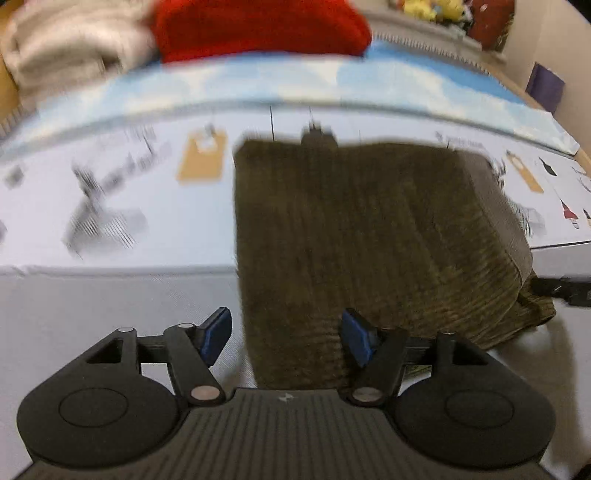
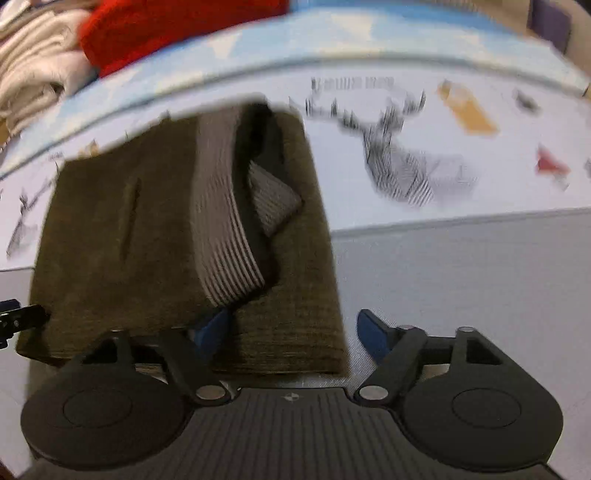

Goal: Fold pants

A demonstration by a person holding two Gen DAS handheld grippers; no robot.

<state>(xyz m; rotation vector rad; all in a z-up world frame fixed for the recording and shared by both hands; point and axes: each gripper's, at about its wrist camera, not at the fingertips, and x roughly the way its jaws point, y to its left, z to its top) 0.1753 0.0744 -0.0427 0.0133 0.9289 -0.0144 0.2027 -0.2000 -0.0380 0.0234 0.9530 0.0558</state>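
Olive-brown corduroy pants (image 1: 369, 240), folded into a thick rectangular stack, lying flat across the seam between the grey mat (image 1: 110, 314) and the white printed sheet (image 1: 147, 229); ribbed grey waistband (image 2: 225, 229) exposed on top in the right wrist view.

Left gripper (image 1: 286, 341): jaws spread wide, blue pads clear of cloth, straddling the near left edge of the stack; nothing pinched.

Right gripper (image 2: 293, 332): jaws spread wide over the near right corner; left pad above the fabric, right pad over the mat; no grip.

Red garment (image 1: 258, 29) and cream garment (image 1: 66, 48) beyond, well apart; both views blurred.
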